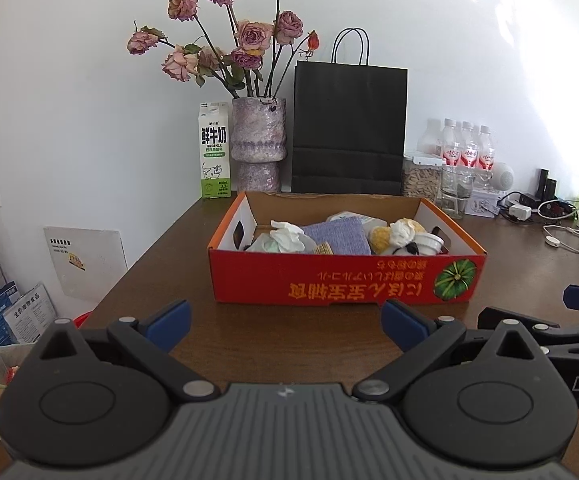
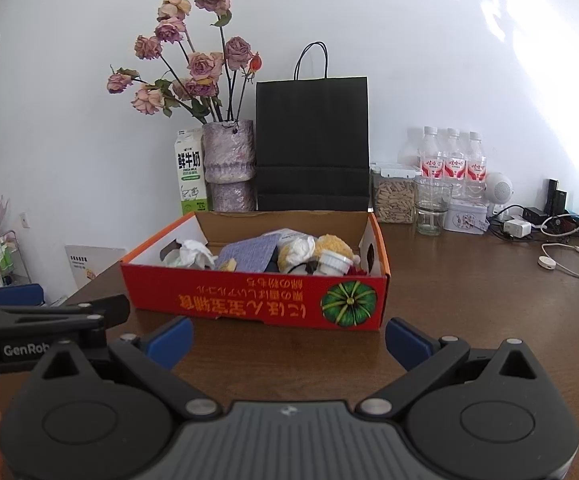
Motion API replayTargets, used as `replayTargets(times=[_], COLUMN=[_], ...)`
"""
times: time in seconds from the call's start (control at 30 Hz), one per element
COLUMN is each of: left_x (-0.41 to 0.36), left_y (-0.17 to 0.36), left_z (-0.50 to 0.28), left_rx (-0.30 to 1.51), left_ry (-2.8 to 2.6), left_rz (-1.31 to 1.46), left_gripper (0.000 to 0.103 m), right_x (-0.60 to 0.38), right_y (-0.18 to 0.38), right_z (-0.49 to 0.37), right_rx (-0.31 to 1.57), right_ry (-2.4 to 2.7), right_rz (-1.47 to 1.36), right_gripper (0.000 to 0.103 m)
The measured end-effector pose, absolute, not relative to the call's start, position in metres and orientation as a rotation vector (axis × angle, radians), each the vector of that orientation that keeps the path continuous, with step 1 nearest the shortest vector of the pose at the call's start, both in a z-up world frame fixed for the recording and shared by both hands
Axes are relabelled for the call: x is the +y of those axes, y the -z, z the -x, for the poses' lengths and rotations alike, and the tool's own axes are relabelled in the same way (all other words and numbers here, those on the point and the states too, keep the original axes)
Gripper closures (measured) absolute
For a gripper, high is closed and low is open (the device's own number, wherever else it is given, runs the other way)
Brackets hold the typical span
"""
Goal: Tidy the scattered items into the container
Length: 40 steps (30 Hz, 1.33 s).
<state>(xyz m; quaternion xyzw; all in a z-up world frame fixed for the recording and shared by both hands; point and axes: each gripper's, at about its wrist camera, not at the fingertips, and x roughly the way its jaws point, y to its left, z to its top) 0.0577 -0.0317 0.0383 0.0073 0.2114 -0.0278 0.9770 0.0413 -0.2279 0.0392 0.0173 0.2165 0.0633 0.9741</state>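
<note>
left gripper (image 1: 285,326): fingers spread wide, nothing between the blue pads, hovering over bare tabletop on the near side of the box.
right gripper (image 2: 288,334): same stance, fingers wide apart and empty, just right of the left one; the two bodies sit side by side, each showing at the edge of the other's view.
table (image 1: 161,256): dark brown wood; the strip between grippers and box is bare.
box (image 1: 329,280): red-orange cardboard, open top, mid-table, straight ahead of both grippers; yellow print upside down, green pumpkin picture at its right end.
box contents: crumpled white tissue (image 1: 287,234) at left, purple-blue cloth (image 1: 335,234) in the middle, yellow plush (image 2: 331,246) and small white cup (image 1: 429,242) at right. All lie inside the walls.
far left: milk carton (image 1: 214,152) just beside the purple vase (image 1: 258,144) of dried roses.
far centre: black paper bag (image 1: 349,128) upright against the wall, behind the box.
far right: jar of seeds (image 2: 394,198), empty glass (image 2: 431,206), three water bottles (image 2: 453,158), chargers and cables (image 2: 569,256).
</note>
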Motion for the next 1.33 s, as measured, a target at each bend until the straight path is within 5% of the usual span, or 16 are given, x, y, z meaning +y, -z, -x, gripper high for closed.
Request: replayTargets(times=[1.33], left_x=[-0.028], left_y=[-0.035], left_z=[-0.025], left_rx=[0.470], left_ry=[0.050], left_rz=[-0.012], left_gripper=[0.000], right_x=[-0.225], right_y=[-0.034], right_z=[-0.001], right_rx=[0.511], right_ry=[-0.118], right_rz=[-0.058], right_gripper=[0.000])
